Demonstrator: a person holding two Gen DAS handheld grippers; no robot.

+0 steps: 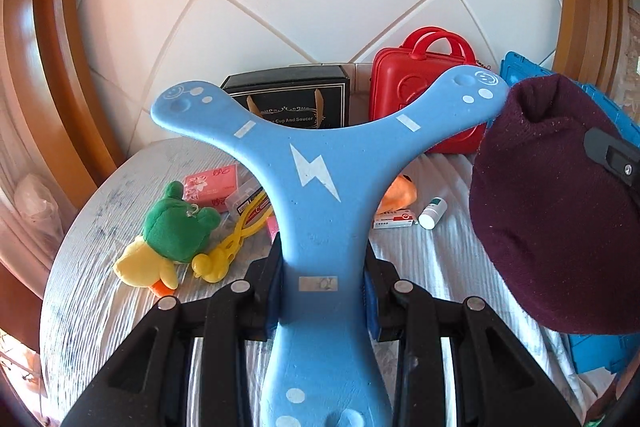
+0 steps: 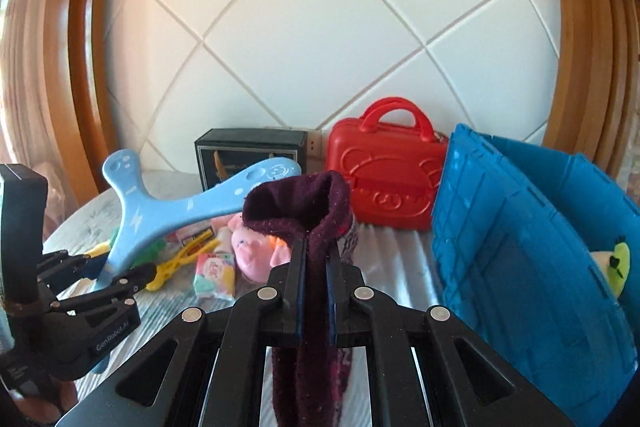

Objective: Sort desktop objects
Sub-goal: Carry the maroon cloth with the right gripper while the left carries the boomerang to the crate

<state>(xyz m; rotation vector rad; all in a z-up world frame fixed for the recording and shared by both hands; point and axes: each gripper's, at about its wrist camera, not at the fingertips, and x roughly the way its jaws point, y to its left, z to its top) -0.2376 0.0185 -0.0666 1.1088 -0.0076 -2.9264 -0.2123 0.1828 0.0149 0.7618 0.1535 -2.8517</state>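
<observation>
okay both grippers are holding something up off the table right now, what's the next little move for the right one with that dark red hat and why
Probably swing the right gripper rightward over the blue crate and let go there. Its jaws are shut on the maroon knit hat, which hangs clear of the table, and the crate stands open just to its right with a soft toy already inside.

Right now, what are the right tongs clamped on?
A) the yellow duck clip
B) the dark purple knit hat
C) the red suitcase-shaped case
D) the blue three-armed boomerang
B: in the right wrist view the right tongs pinch a fold of the dark purple knit hat, while the blue boomerang sits in the left tongs.
</observation>
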